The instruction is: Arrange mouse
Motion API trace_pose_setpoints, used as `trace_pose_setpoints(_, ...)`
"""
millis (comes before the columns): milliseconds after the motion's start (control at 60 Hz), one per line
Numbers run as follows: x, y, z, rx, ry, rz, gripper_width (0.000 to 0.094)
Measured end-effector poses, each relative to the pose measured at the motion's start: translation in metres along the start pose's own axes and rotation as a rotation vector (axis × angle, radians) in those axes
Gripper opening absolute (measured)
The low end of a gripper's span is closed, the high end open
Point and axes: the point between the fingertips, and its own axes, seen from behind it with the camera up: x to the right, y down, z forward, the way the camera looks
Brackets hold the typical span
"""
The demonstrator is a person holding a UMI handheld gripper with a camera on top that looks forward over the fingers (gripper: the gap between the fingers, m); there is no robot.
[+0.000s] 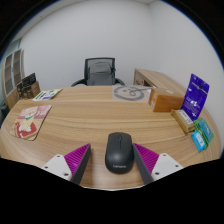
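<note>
A black computer mouse (119,151) lies on the wooden table (100,118), near its front edge. It stands between my two fingers with a gap at each side. My gripper (113,160) is open; the left pad (76,156) and the right pad (150,156) flank the mouse without touching it.
A cardboard box (166,100) and a purple packet (197,93) stand at the right, with a teal packet (202,134) nearer. Magazines (32,119) lie at the left. A round silver object (128,92) lies far across the table. An office chair (101,72) stands behind the table.
</note>
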Motion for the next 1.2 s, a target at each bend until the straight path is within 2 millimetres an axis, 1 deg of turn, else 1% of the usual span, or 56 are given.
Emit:
trace_pose_setpoints(83, 0.000, -0.001, 0.003, -0.005, 0.005, 0.012, 0.0857)
trace_pose_setpoints(133, 0.001, -0.001, 0.004, -0.009, 0.015, 0.023, 0.0822)
trace_pose_setpoints(200, 0.003, 0.000, 0.006, -0.013, 0.031, 0.033, 0.0718)
trace_pose_setpoints(267, 0.005, 0.000, 0.007, -0.018, 0.048, 0.045, 0.0567)
trace_pose_setpoints(283, 0.006, 0.000, 0.007, -0.018, 0.053, 0.047, 0.0508)
trace_pose_setpoints(383, 0.007, 0.001, 0.007, -0.030, 0.068, 0.053, 0.0470)
trace_pose_setpoints(467, 0.008, 0.001, 0.007, -0.036, 0.071, 0.092, 0.0393)
trace_pose_setpoints(533, 0.009, 0.001, 0.006, -0.040, 0.084, 0.085, 0.0332)
trace_pose_setpoints(583, 0.008, 0.001, 0.005, -0.055, 0.094, 0.079, 0.0315)
trace_pose_setpoints(633, 0.006, -0.004, -0.002, -0.069, 0.089, 0.074, 0.0307)
trace_pose_setpoints(683, 0.003, -0.016, -0.012, -0.067, 0.069, 0.081, 0.0308)
trace_pose_setpoints(767, 0.008, -0.051, -0.035, -0.026, 0.097, 0.062, 0.0307)
trace_pose_setpoints(817, 0.003, -0.076, -0.051, -0.005, 0.084, 0.078, 0.0307)
trace_pose_setpoints(867, -0.008, -0.102, -0.068, 0.009, 0.057, 0.075, 0.0306)
trace_pose_setpoints(933, -0.029, -0.143, -0.089, 0.061, 0.026, 0.076, 0.0306)
trace_pose_setpoints(983, -0.050, -0.169, -0.102, 0.100, 0.007, 0.055, 0.0307)
trace_pose_setpoints(1017, -0.069, -0.184, -0.108, 0.127, -0.013, 0.046, 0.0306)
trace_pose_setpoints(1067, -0.104, -0.200, -0.113, 0.142, -0.052, 0.036, 0.0306)
trace_pose_setpoints(1117, -0.140, -0.210, -0.110, 0.157, -0.093, 0.032, 0.0306)
trace_pose_setpoints(1200, -0.204, -0.211, -0.097, 0.163, -0.136, 0.003, 0.0306)
